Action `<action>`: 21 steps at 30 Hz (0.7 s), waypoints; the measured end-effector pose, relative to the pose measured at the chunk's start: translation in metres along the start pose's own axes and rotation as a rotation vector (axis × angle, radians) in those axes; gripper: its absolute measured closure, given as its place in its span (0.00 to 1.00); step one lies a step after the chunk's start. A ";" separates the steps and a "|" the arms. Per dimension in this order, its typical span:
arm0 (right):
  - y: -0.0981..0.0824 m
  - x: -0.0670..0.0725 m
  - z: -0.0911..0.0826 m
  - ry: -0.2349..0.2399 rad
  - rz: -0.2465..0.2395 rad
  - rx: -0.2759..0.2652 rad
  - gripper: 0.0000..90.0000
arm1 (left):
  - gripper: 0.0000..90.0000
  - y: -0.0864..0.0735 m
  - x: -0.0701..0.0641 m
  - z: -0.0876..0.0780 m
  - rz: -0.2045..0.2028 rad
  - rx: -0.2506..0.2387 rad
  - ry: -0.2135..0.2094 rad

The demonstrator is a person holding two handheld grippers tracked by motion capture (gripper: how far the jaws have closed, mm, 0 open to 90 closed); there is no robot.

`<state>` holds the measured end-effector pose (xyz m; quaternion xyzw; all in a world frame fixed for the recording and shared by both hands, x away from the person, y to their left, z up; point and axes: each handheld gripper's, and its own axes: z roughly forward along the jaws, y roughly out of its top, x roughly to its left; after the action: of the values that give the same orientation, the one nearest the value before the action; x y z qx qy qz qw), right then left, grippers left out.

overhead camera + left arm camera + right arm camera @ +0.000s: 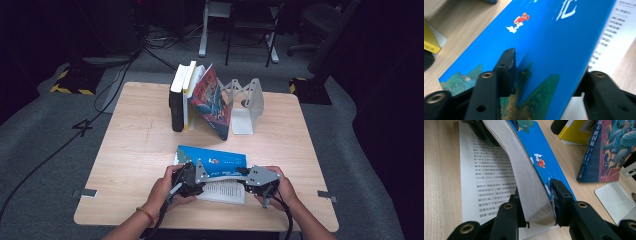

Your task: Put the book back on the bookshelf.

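So the left gripper (186,181) has its jaws around the blue book (214,159) at its left end, one jaw on the cover, but I can't tell if they're actually pinching it. The book sits half open near the front of the wooden table (135,145), printed page flat underneath. The right gripper (261,184) is clamped on the lifted page block and cover.

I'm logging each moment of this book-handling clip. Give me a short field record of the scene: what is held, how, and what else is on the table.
Held thing: blue book, open, a thick block of pages lifted
Left gripper: fingers either side of the lifted cover; contact unclear
Right gripper: fingers clamp the lifted page block
Lower page: flat on the table
Behind: upright books, one leaning book, white bookend
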<state>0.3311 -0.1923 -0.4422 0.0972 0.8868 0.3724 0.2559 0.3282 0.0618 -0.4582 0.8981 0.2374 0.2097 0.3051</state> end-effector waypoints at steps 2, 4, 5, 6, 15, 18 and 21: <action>0.000 0.000 0.000 0.001 0.002 0.000 0.77 | 0.61 -0.001 0.000 0.000 0.012 -0.002 0.006; 0.000 -0.001 0.000 0.003 0.005 -0.003 0.77 | 0.64 -0.001 -0.001 0.000 0.034 0.000 0.011; 0.000 -0.001 0.001 0.004 0.007 -0.002 0.77 | 0.66 -0.001 -0.001 0.000 0.044 -0.001 0.017; 0.000 -0.001 0.001 0.005 0.009 -0.003 0.76 | 0.69 -0.001 -0.001 0.000 0.044 -0.001 0.017; -0.007 -0.011 0.002 -0.005 0.127 -0.048 0.45 | 0.78 -0.009 0.003 0.000 -0.017 -0.065 -0.005; -0.013 -0.016 -0.003 -0.012 0.156 -0.065 0.38 | 0.79 -0.010 0.007 -0.001 -0.051 -0.083 -0.028; -0.021 -0.021 -0.009 -0.028 0.170 -0.061 0.38 | 0.80 -0.010 0.011 -0.001 -0.086 -0.080 -0.057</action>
<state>0.3444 -0.2206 -0.4440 0.1696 0.8599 0.4181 0.2387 0.3339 0.0754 -0.4610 0.8797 0.2586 0.1802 0.3561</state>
